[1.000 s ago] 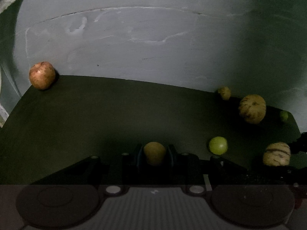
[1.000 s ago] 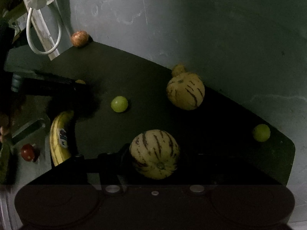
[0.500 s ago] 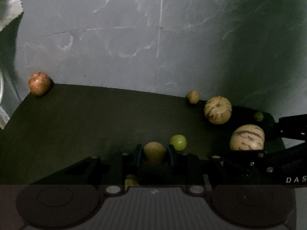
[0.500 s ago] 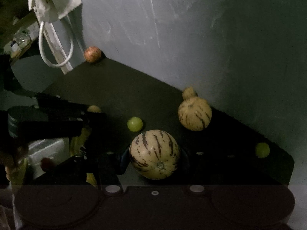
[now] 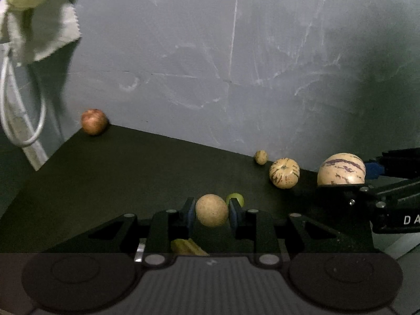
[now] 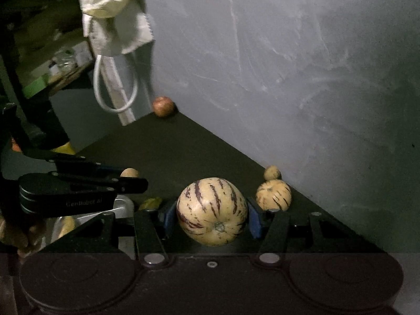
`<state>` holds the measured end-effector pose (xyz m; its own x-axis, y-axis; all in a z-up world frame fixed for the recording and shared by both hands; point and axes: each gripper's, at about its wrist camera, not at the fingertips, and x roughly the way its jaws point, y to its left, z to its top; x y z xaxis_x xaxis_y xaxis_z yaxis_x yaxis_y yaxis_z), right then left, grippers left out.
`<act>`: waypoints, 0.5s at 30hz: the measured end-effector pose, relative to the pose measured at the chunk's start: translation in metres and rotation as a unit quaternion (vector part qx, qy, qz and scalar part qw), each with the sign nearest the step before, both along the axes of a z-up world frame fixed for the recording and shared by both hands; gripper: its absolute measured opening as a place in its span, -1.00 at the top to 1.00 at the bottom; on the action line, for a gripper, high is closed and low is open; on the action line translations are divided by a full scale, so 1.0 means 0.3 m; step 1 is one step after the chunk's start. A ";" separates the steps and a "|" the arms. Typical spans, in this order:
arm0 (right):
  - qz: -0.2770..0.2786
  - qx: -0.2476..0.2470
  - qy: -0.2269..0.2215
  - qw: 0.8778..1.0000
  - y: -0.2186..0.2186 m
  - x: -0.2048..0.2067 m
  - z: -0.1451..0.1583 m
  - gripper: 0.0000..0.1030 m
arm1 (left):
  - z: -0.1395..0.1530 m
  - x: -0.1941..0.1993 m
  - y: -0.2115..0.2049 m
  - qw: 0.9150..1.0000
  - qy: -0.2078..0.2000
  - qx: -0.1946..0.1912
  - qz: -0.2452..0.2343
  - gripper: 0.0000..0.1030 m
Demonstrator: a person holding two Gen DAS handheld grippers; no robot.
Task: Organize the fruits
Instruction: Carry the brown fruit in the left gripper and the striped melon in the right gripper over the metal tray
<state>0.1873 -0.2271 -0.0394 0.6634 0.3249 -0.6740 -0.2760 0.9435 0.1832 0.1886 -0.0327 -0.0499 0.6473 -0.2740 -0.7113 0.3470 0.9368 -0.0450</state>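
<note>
My left gripper [image 5: 212, 211] is shut on a small round tan fruit [image 5: 211, 210], lifted above the dark mat [image 5: 118, 178]. My right gripper [image 6: 212, 216] is shut on a cream striped melon [image 6: 211, 214], seen also in the left wrist view as the striped melon [image 5: 341, 170] at the right. A second striped melon [image 5: 284, 173] and a small tan fruit [image 5: 261, 156] rest on the mat by the wall. A green fruit [image 5: 236, 199] peeks out behind my left pad. A reddish apple [image 5: 93, 121] sits at the mat's far left corner.
A grey wall [image 5: 236, 65] backs the mat. A white cloth [image 5: 34, 23] and a looped white cable [image 5: 23, 115] hang at the left. A yellow banana [image 5: 187, 246] lies below my left gripper. A metal tray [image 6: 120, 204] and a shelf [image 6: 39, 52] are at the left.
Both grippers have risen with their fruits. The mat has dropped lower in both views, the hanging cloth has come into sight, and the right gripper's melon now shows higher at the left view's right edge.
</note>
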 end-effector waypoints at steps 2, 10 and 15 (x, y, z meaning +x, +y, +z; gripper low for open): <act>0.015 0.002 -0.005 1.000 0.006 -0.019 0.020 -0.07 | 0.017 -0.042 0.013 1.000 -0.003 -0.004 0.016 0.44; 0.078 0.008 -0.015 0.997 0.056 -0.083 0.064 -0.07 | 0.019 -0.222 0.093 0.996 0.003 -0.012 0.087 0.44; 0.117 0.007 -0.016 0.993 0.112 -0.114 0.072 -0.07 | -0.008 -0.341 0.177 0.990 0.018 -0.015 0.138 0.44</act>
<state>0.1531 -0.1935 -0.0178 0.5896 0.4818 -0.6482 -0.4925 0.8506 0.1842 0.0863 0.0204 -0.0523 0.6751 -0.1127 -0.7290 0.0765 0.9936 -0.0827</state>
